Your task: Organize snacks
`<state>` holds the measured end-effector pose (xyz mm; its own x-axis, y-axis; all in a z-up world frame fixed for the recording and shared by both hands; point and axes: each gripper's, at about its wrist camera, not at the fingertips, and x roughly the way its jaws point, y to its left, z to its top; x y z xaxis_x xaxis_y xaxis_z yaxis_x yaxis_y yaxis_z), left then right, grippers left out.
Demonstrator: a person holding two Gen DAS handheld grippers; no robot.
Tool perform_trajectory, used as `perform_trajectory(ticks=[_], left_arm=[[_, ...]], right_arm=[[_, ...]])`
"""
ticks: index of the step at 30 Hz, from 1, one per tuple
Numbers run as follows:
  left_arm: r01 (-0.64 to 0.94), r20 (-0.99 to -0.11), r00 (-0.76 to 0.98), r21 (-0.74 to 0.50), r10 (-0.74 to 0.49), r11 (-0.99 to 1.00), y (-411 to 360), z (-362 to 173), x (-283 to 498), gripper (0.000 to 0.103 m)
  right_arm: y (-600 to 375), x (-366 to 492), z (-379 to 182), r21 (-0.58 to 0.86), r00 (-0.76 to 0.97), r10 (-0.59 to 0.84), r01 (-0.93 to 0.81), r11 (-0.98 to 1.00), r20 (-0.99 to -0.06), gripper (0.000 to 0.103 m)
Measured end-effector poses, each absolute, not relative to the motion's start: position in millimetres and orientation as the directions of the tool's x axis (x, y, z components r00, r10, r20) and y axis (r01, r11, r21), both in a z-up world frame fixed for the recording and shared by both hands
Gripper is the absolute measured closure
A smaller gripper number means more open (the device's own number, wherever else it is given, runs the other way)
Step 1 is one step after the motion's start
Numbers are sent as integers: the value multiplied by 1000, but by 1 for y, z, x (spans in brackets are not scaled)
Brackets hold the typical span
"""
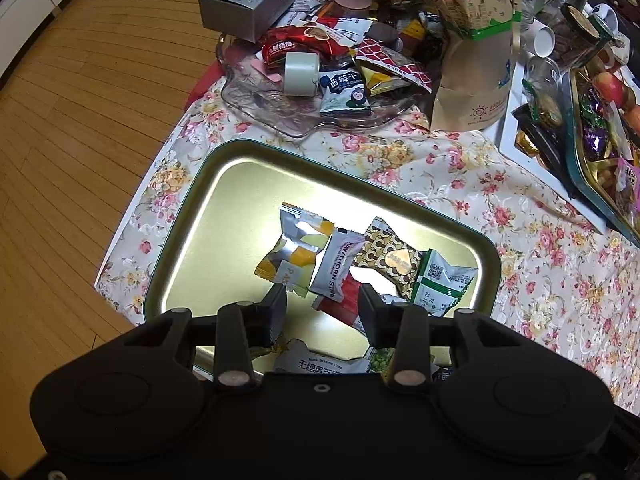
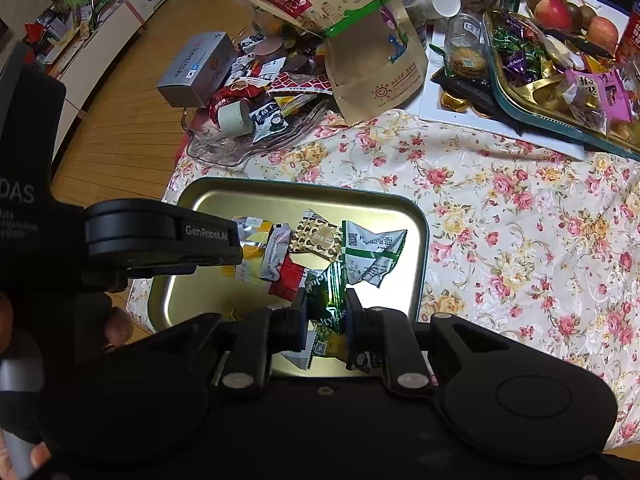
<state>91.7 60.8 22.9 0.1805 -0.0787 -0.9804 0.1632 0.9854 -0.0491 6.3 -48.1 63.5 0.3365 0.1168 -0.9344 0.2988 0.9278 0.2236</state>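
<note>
Right tongs (image 2: 327, 314), low in the frame, are clamped on a green candy (image 2: 329, 298) above the gold tin tray (image 2: 420, 236), where other snacks lie mid-frame. Left tongs (image 1: 322, 312) hang apart over the same tray, holding nothing. Released carelessly, the candy may bounce off the heaped wrappers (image 2: 320, 240) onto the flowered table (image 2: 500, 208).

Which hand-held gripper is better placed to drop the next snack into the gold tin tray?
Right. The right hand-held gripper is shut on a green candy wrapper just above the gold tin tray. The left hand-held gripper hangs open over the tray, holding nothing.
</note>
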Motion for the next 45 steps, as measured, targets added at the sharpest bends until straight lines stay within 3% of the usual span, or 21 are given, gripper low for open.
perform_trajectory(ticks=[10,11,13,45], left_arm=[[144,-981,178,-53,-79,988,65,23,93,54],[143,-981,177,-53,-78,988,65,23,93,54],[142,-981,176,-54,-79,988,66,23,94,54],[301,-974,219,11,-58,954,46,20,63,54]], right_arm=[[-46,10,62,228,343,119,297,927,-932,81],[-47,10,62,231,344,120,303,925,-931,76],[-48,11,62,244,341,131,315,917,-931,52],[-77,-9,46,125,280,17,371,920,-960,52]])
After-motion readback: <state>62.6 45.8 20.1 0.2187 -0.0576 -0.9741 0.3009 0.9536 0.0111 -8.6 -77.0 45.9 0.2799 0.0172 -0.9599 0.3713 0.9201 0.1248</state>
